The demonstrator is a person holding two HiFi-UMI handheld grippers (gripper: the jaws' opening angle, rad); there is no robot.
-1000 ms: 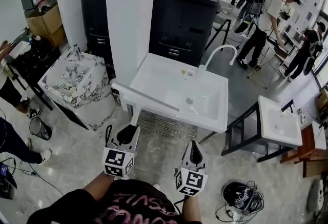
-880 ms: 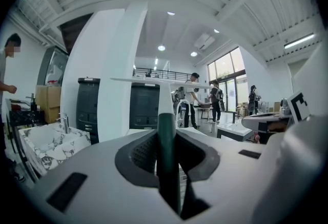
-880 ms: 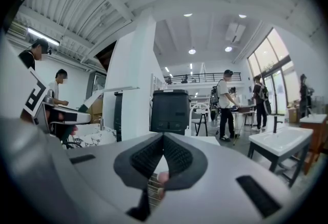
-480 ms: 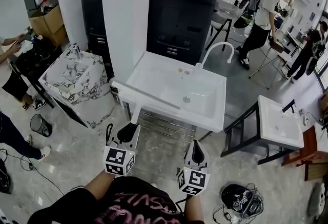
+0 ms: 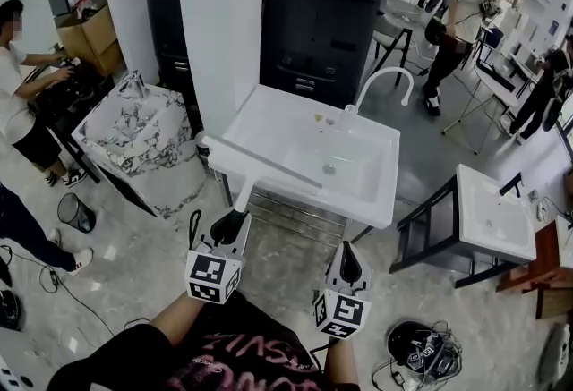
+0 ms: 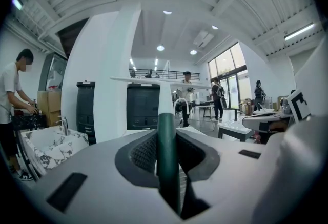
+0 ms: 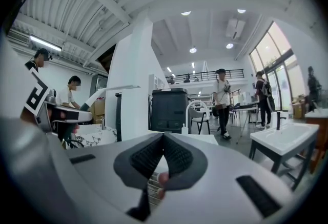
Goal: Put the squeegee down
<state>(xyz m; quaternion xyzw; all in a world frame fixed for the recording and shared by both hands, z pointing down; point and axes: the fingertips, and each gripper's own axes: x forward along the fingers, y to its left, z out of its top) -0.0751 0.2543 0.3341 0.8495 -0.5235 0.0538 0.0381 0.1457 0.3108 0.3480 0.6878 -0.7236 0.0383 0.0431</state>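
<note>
The left gripper (image 5: 229,226) is clamped tight on the green handle of the squeegee (image 5: 258,163), held upright. Its long pale blade sits crosswise at the top, over the near left edge of the white sink (image 5: 271,123); whether it touches, I can't tell. To the right, the right gripper (image 5: 344,270) has its jaws pressed together on nothing, short of the sink.

The sink (image 5: 358,188) stands in the middle, with a cabinet (image 5: 322,31) behind it and a pillar (image 5: 224,22) at its far left. A marble basin (image 5: 134,143) lies left, a third basin (image 5: 497,217) right. The squeegee (image 5: 260,162) crosses the sink's near left corner.
</note>
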